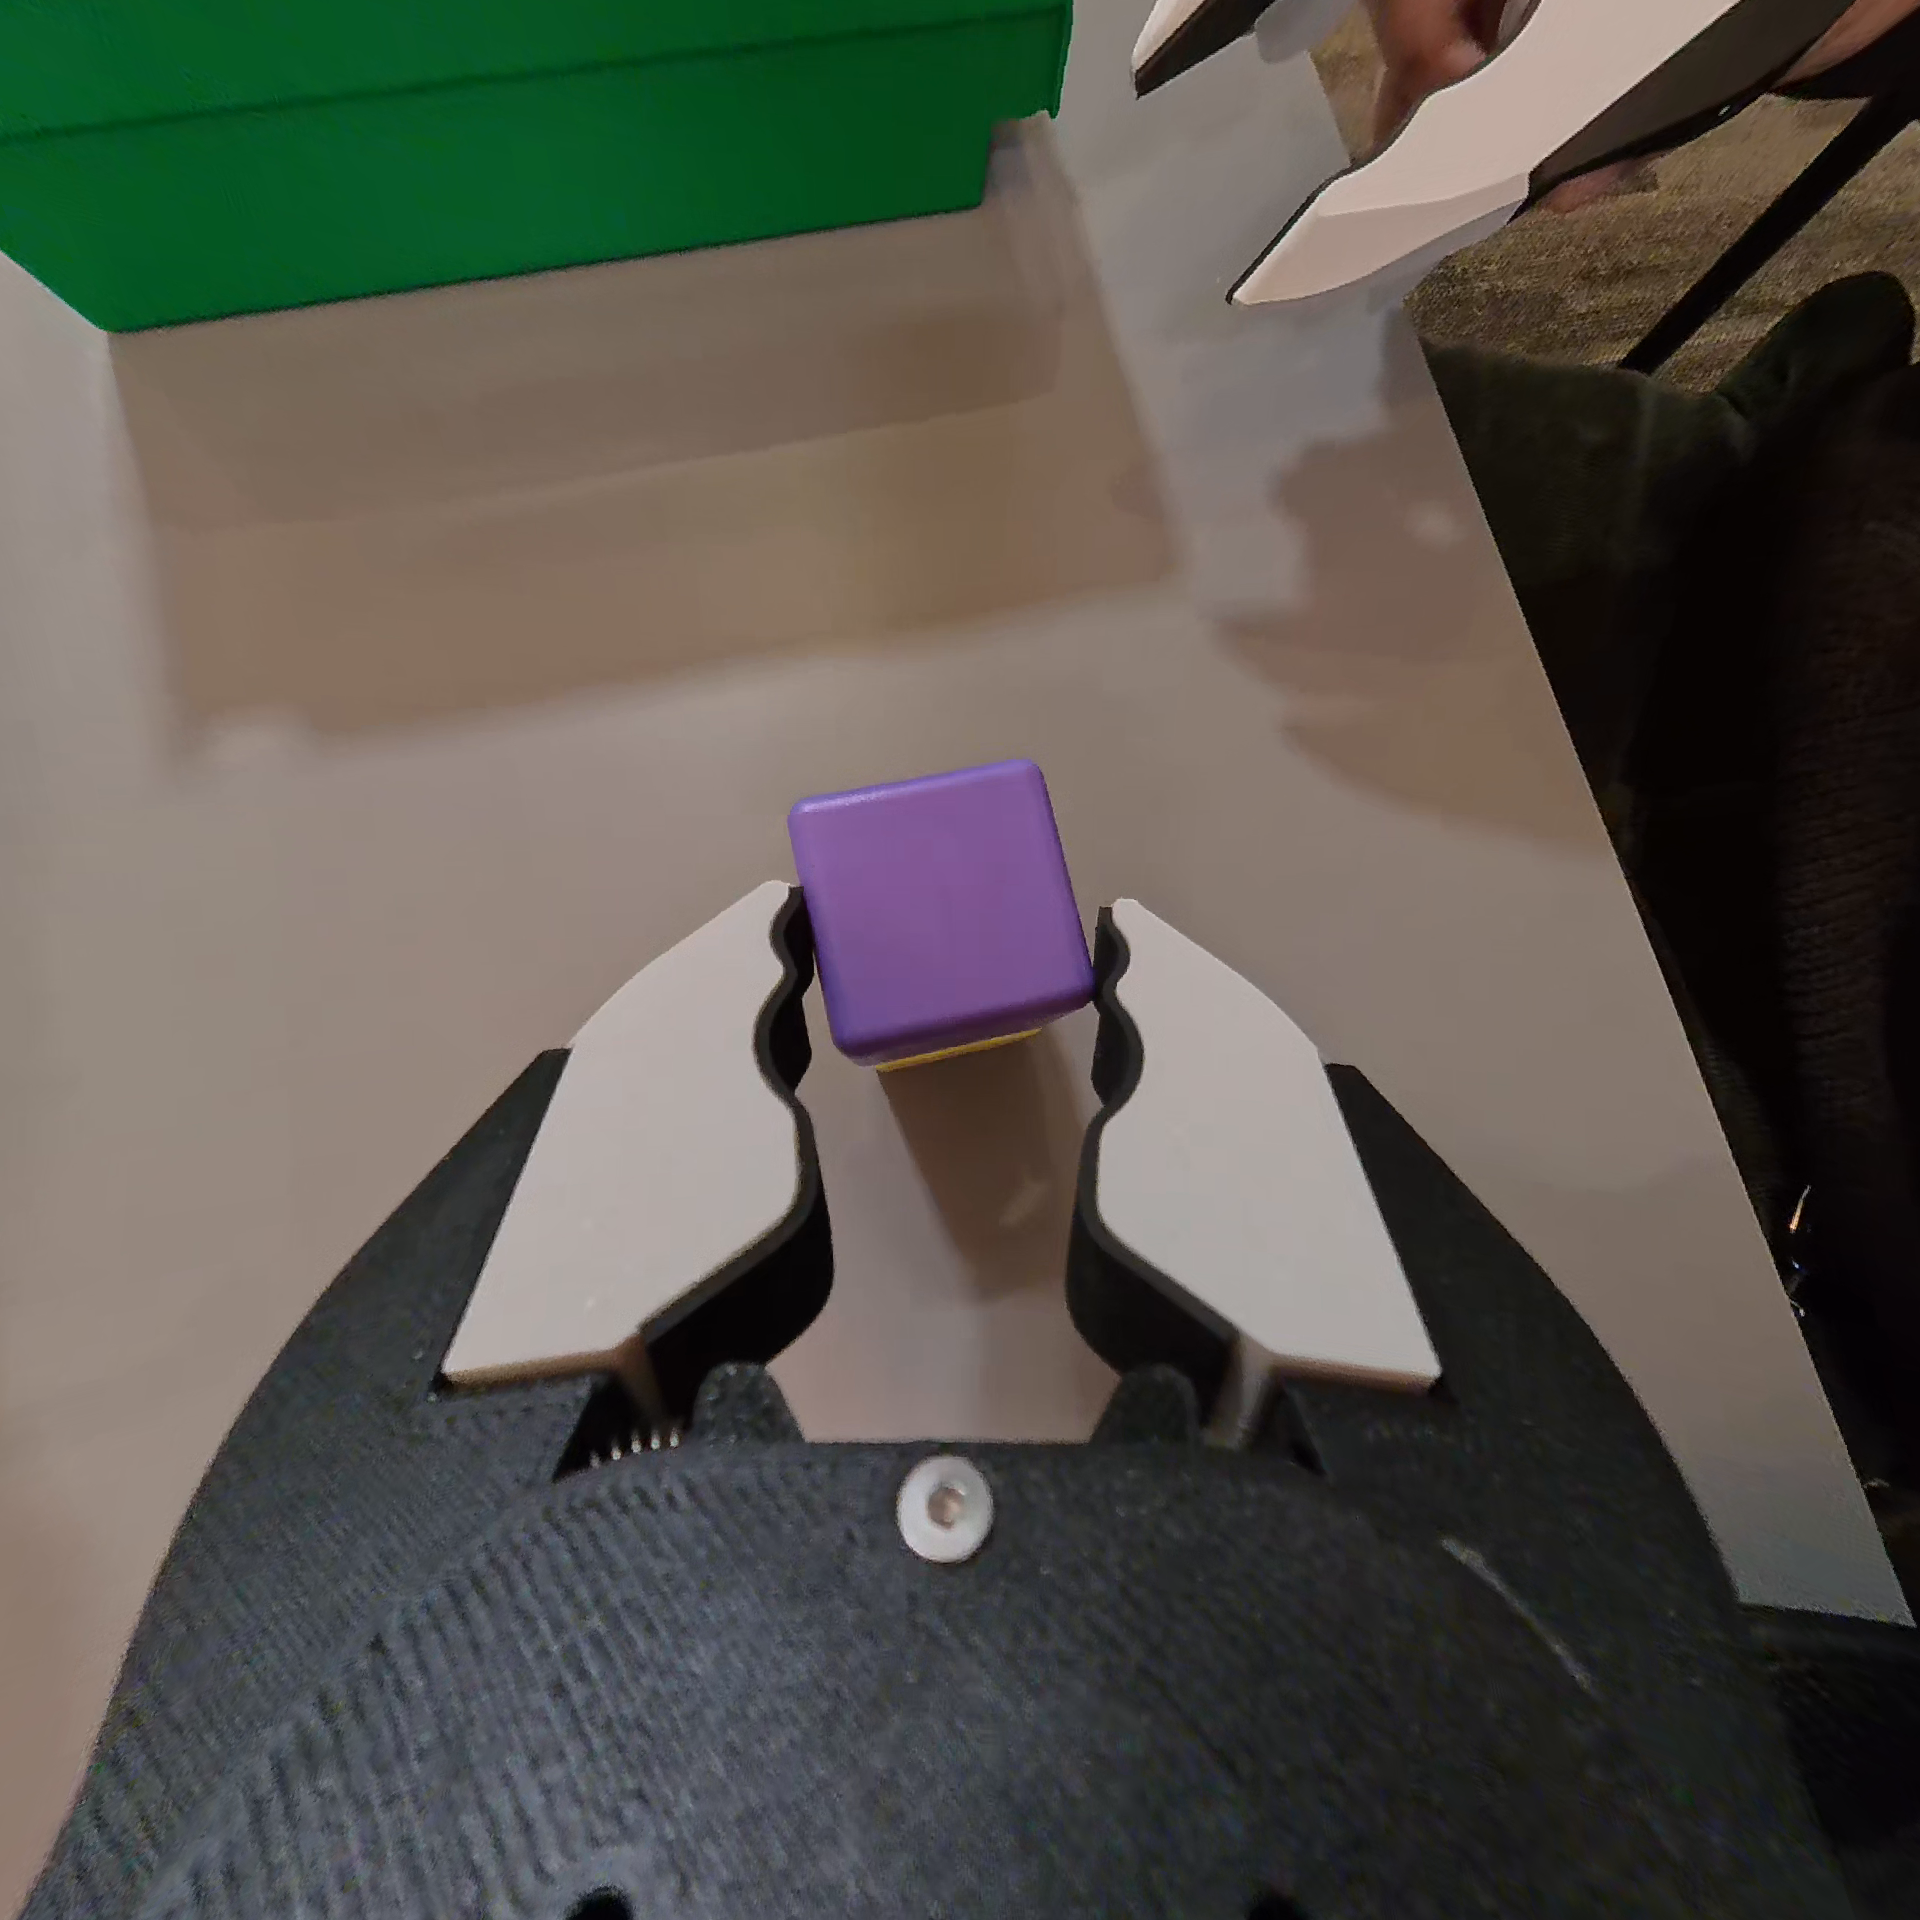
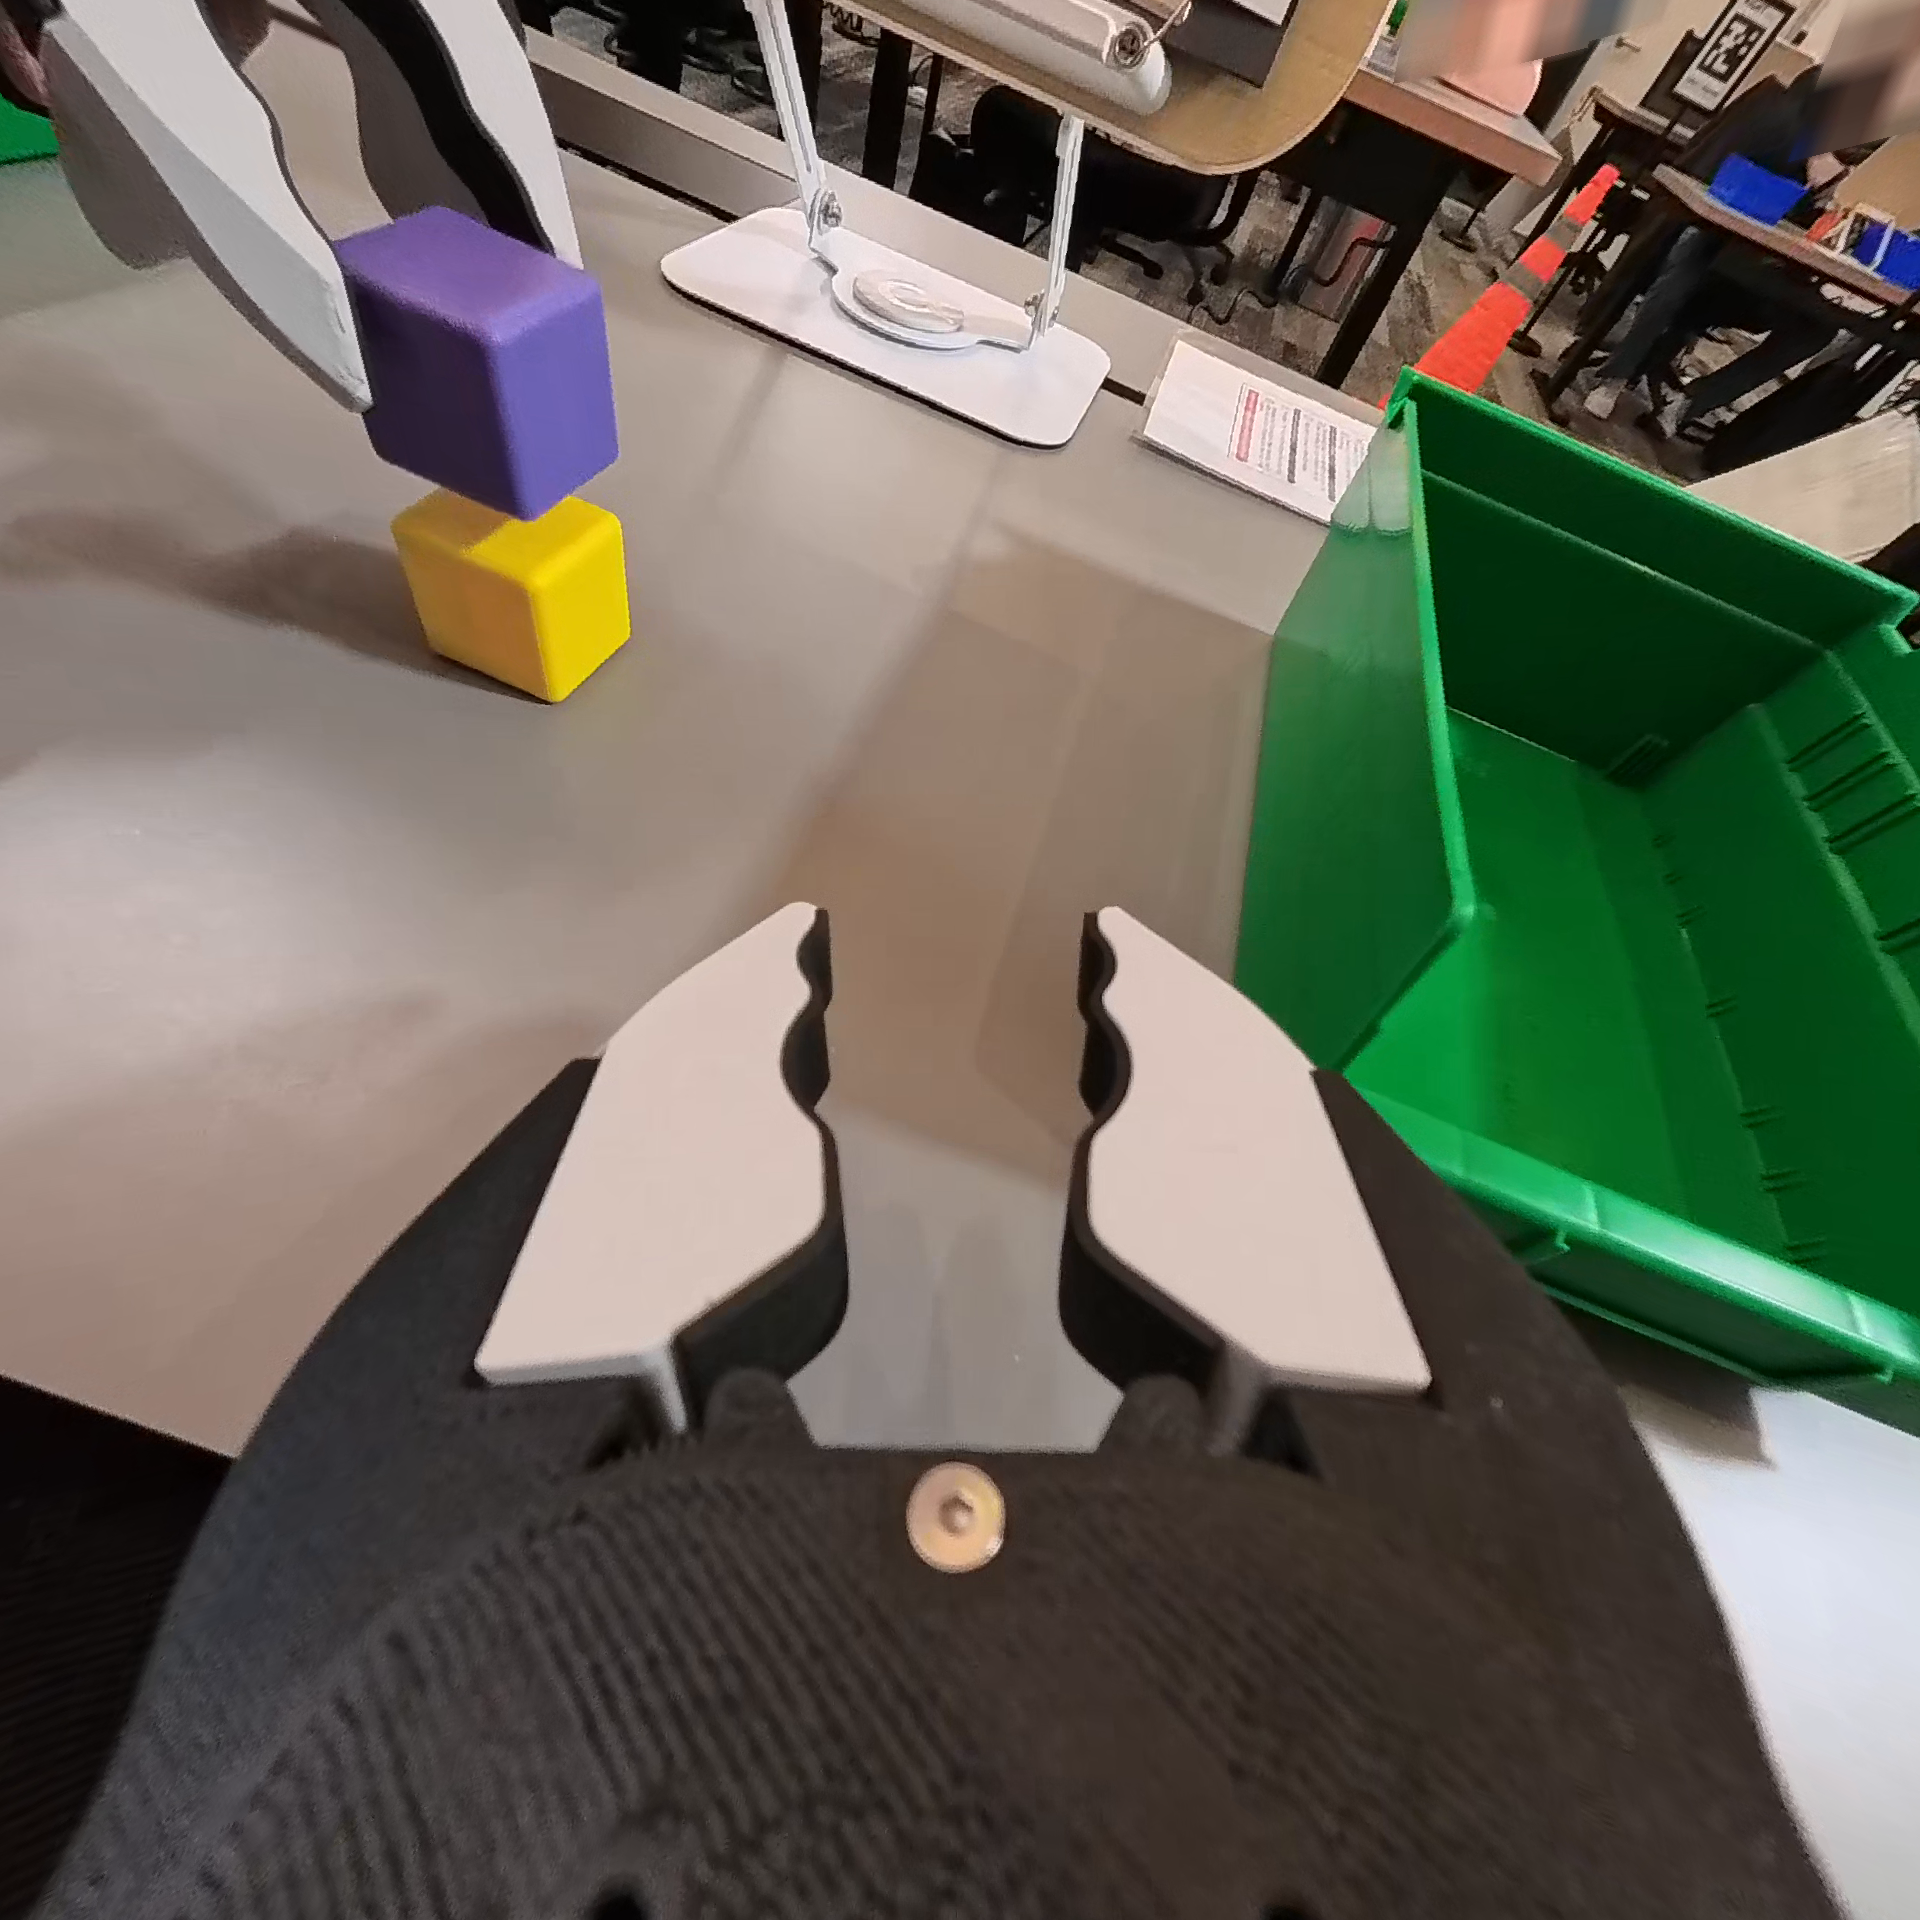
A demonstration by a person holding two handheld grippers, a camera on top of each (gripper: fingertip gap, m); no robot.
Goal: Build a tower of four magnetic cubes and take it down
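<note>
Your left gripper (image 1: 943, 914) has its jaws clamped on a smooth, round-edged purple cube (image 1: 935, 904), tilted just above the matte yellow cube (image 2: 516, 597) on the grey counter (image 2: 831, 727). Your right gripper (image 2: 954, 925), jaws parted and empty, hovers beside the glossy green plastic bin (image 2: 1351, 831), well apart from the yellow cube.

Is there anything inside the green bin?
No. In the right wrist view the green bin shows only its bare floor and walls, with nothing lying in it.

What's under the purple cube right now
A yellow cube sits on the table directly below the purple cube, which the left gripper holds. Whether they touch is unclear.
</note>
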